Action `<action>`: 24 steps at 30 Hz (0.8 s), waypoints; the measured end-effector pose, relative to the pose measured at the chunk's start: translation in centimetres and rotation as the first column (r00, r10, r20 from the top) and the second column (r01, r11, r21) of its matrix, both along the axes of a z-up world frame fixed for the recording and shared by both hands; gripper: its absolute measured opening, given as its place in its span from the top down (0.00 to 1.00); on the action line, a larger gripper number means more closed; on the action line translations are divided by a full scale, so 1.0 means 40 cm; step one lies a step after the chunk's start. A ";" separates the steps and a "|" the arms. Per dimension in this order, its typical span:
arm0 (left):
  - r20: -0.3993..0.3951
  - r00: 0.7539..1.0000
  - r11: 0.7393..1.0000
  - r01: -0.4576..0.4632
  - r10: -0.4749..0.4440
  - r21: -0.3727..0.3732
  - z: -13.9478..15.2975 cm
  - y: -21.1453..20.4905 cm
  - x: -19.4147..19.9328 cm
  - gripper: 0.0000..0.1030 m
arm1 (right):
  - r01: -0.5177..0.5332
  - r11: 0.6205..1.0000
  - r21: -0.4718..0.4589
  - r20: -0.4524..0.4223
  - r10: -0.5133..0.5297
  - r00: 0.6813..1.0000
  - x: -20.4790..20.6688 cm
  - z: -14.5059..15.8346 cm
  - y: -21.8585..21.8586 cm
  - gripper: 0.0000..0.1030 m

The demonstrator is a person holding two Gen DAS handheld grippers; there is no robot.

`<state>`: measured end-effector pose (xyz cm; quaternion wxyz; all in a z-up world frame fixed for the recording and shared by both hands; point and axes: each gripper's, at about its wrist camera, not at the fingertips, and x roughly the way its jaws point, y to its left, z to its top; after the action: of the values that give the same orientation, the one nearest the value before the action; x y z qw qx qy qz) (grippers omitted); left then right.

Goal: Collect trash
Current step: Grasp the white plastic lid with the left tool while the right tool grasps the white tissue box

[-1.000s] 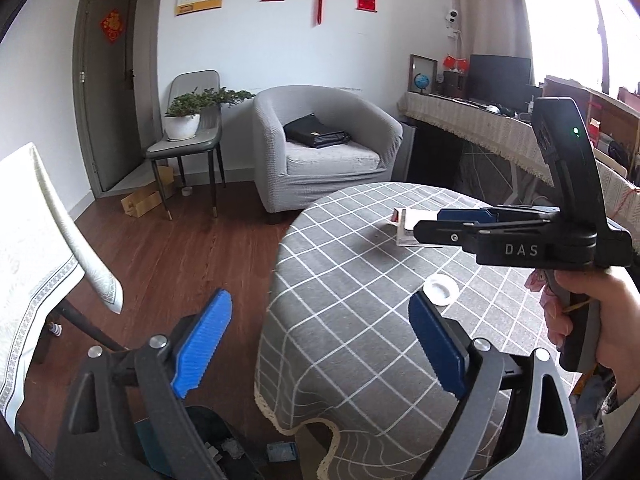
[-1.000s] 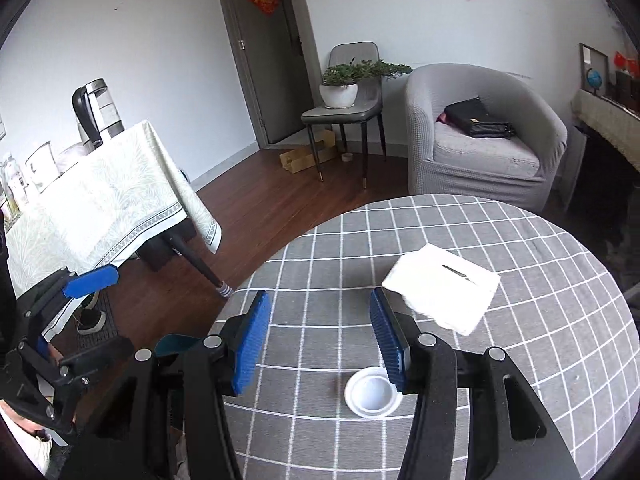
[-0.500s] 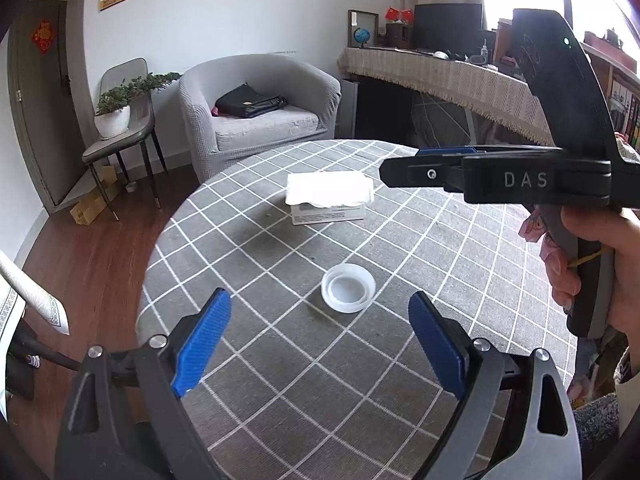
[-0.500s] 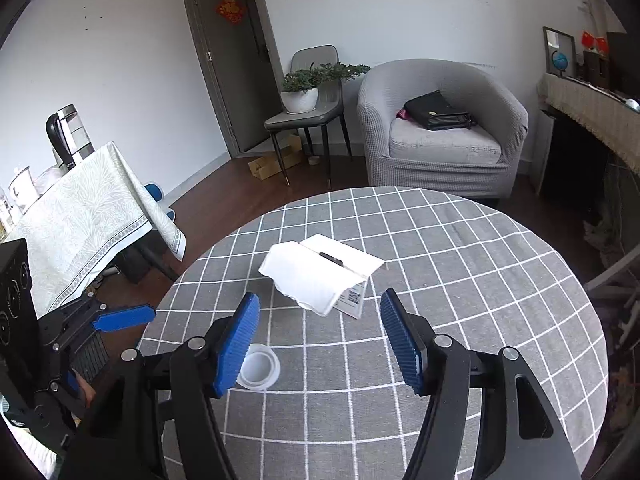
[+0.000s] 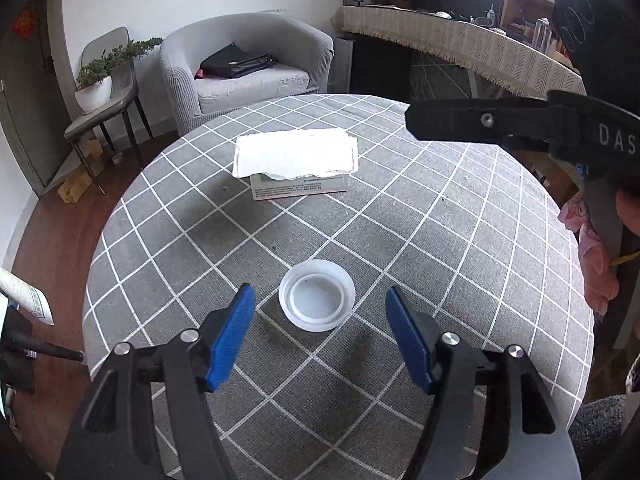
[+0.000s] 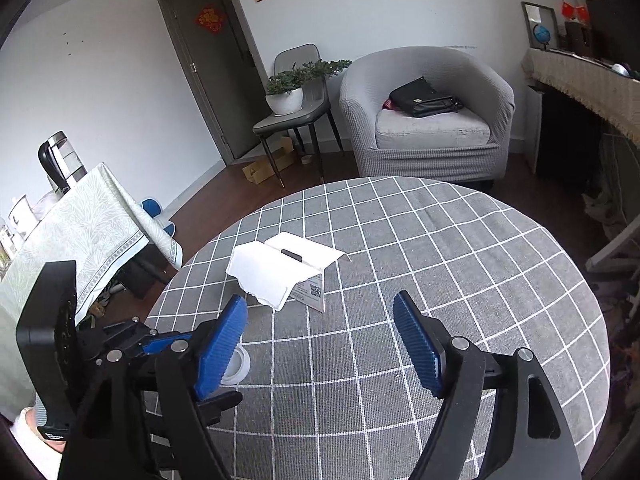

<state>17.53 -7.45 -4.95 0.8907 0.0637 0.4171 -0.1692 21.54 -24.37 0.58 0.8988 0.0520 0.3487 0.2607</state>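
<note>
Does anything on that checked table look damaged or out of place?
Yes. The white box near the middle has a ragged, torn-open top flap, and a white plastic lid lies alone, with no container in view.

In the right wrist view the lid (image 6: 240, 365) is mostly hidden behind the right gripper's (image 6: 320, 344) left finger (image 6: 221, 345), only a white sliver showing. The left gripper (image 6: 160, 346) there is cut by the frame's left edge and covered by that same finger, so its jaws cannot be read from this side. In the left wrist view the right gripper (image 5: 520, 124) runs off the right edge; only one dark arm and part of the lettering show, and the hand (image 5: 628, 208) holding it is mostly cut off. The print on the box (image 5: 298, 188) is too small to read in either view
</note>
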 end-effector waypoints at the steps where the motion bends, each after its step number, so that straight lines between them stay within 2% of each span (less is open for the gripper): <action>1: -0.005 1.000 1.000 -0.004 0.004 -0.002 -0.003 0.001 0.003 0.38 | 0.007 1.000 0.012 -0.007 -0.007 1.000 0.003 0.000 -0.003 0.24; 7: 0.000 1.000 1.000 -0.017 0.017 -0.002 -0.011 0.001 0.006 0.59 | 0.047 0.998 0.041 -0.046 -0.045 0.998 0.017 -0.011 -0.017 0.23; 16: 0.008 0.999 0.996 -0.053 0.054 -0.069 0.015 0.058 0.001 0.59 | 0.047 0.999 0.025 -0.047 -0.046 0.998 0.030 -0.016 0.056 0.13; 24: 0.011 0.995 0.993 -0.097 0.098 -0.068 0.028 0.142 -0.027 0.59 | 0.078 0.997 -0.001 -0.039 -0.078 0.996 0.051 -0.021 0.153 0.07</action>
<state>16.46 -1.78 -3.83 0.9026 0.0146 0.4073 -0.1387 23.57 -18.26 -0.24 0.9012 0.0709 0.3639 0.2245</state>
